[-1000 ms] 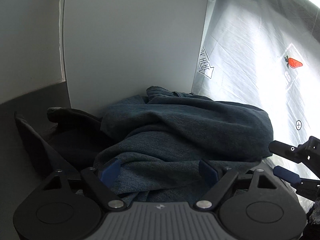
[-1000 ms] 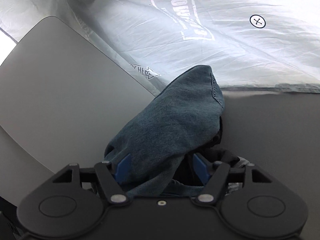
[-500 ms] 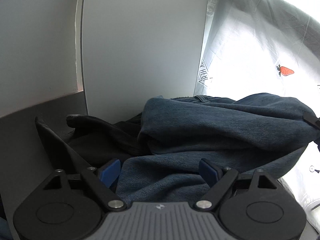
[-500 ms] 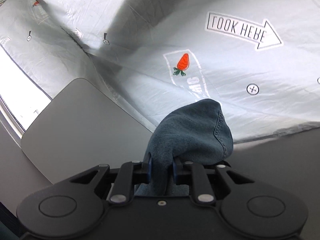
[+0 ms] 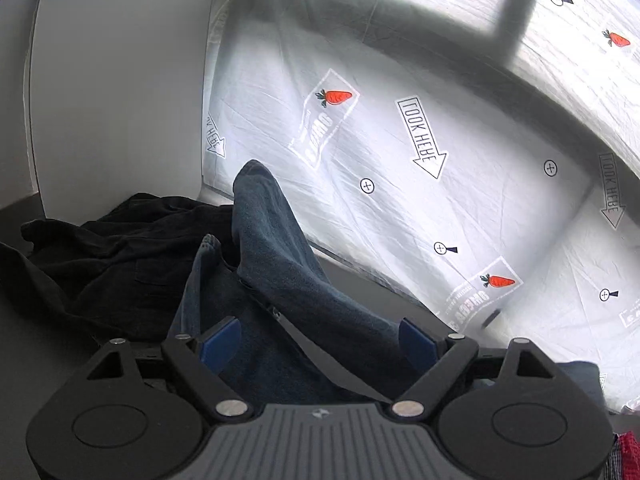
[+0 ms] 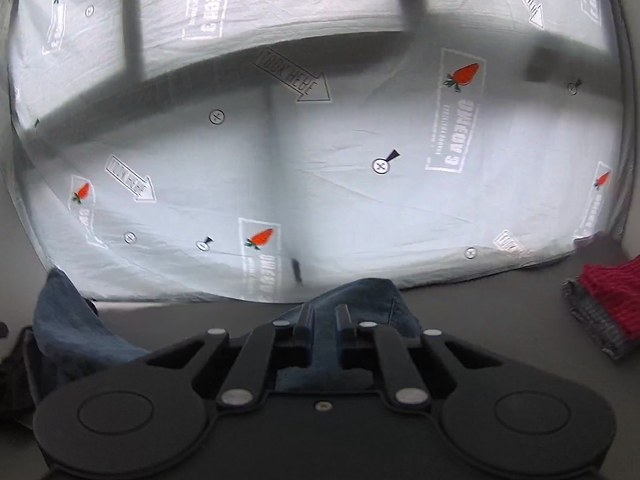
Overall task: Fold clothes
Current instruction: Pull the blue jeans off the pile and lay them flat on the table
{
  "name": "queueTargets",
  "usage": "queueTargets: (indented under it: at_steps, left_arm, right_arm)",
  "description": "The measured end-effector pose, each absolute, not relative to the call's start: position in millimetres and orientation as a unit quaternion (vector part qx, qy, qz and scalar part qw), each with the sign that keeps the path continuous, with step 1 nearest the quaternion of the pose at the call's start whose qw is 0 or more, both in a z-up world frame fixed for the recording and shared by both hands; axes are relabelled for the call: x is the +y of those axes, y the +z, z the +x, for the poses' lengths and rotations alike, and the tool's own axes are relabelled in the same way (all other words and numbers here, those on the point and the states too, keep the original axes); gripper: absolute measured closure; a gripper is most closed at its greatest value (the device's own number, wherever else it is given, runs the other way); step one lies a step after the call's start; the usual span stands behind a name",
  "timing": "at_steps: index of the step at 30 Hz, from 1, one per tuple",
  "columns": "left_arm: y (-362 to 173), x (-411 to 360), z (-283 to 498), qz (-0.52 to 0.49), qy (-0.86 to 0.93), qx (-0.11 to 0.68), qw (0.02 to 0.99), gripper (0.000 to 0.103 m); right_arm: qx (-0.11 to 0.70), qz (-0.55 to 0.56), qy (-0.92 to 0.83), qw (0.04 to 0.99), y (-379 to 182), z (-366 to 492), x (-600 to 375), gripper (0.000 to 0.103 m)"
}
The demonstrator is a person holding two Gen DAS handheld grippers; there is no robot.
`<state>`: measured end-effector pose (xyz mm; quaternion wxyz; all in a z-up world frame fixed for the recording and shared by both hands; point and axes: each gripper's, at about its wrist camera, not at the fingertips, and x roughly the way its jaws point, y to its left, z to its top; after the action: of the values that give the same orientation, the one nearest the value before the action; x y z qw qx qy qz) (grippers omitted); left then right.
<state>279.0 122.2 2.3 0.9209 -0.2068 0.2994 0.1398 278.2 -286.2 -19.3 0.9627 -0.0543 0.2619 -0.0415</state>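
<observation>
Denim is what the work turns on here: a pair of blue jeans [image 5: 276,264] runs from the pile on the grey table [image 5: 48,364] towards both grippers, drawn into a long band. The right gripper [image 6: 323,320] has its fingers nearly together and closing, with a fold of the jeans [image 6: 360,300] pinched between them; that hold on one end is probably what keeps the cloth stretched out instead of slumped. The left gripper [image 5: 318,338] has its fingers spread wide, blue pads [image 5: 220,340] on either side of the denim that passes between them, and they do not seem to press on it, so the cloth lies in the gap without being gripped.

Beside the jeans, to the left in the left wrist view, a black garment [image 5: 116,248] sits crumpled against a pale upright panel [image 5: 120,80]; the jeans partly overlie it, so they likely need pulling clear before any fold can be laid. Behind the table hangs a white sheet printed with carrots and arrows [image 5: 420,136]. At the right edge of the right wrist view a red knitted piece [image 6: 612,292] lies on a grey one [image 6: 592,316], well apart from the jeans.

Folding proper does not look begun: the jeans are bunched and twisted, not flat. A second hold by the left gripper seems the natural need, so the cloth can be spread between two points.
</observation>
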Motion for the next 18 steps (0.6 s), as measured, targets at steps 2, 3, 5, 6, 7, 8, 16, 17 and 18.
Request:
queueTargets:
  at_steps: [2, 3, 5, 6, 7, 8, 16, 17, 18]
  left_arm:
    - [-8.7, 90.3, 281.4, -0.202, 0.12, 0.324, 0.916, 0.016]
    - [-13.2, 74.2, 282.6, -0.195, 0.108, 0.335, 0.915, 0.016]
    - [-11.1, 46.1, 283.8, -0.177, 0.083, 0.348, 0.917, 0.016]
    - [-10.7, 34.7, 285.0, -0.167, 0.07, 0.351, 0.919, 0.016]
    - [-12.4, 25.9, 286.2, -0.157, 0.06, 0.354, 0.92, 0.016]
    - [-13.6, 17.9, 288.1, -0.149, 0.054, 0.357, 0.92, 0.016]
    - [-25.3, -1.7, 301.6, -0.158, 0.039, 0.387, 0.908, 0.016]
    - [-25.5, -1.8, 302.3, -0.158, 0.045, 0.384, 0.909, 0.016]
    - [-25.7, -0.8, 303.8, -0.159, 0.049, 0.381, 0.909, 0.016]
  right_arm:
    - [0.295, -0.112, -0.079, 0.946, -43.6, 255.3, -312.5, 0.089]
    - [0.316, -0.117, -0.085, 0.938, -54.9, 242.5, -329.9, 0.089]
    - [0.337, -0.087, -0.086, 0.933, -66.5, 230.2, -352.4, 0.084]
    - [0.342, -0.065, -0.084, 0.934, -70.6, 227.4, -359.8, 0.08]
    - [0.347, -0.043, -0.083, 0.933, -74.8, 224.6, -367.1, 0.075]
    - [0.348, -0.026, -0.079, 0.934, -77.6, 225.9, -366.7, 0.074]
    - [0.333, 0.028, 0.004, 0.943, -70.3, 267.2, -331.1, 0.047]
    - [0.339, 0.018, 0.021, 0.941, -73.5, 279.2, -330.9, 0.047]
    - [0.342, 0.013, 0.036, 0.939, -76.8, 291.8, -327.0, 0.047]
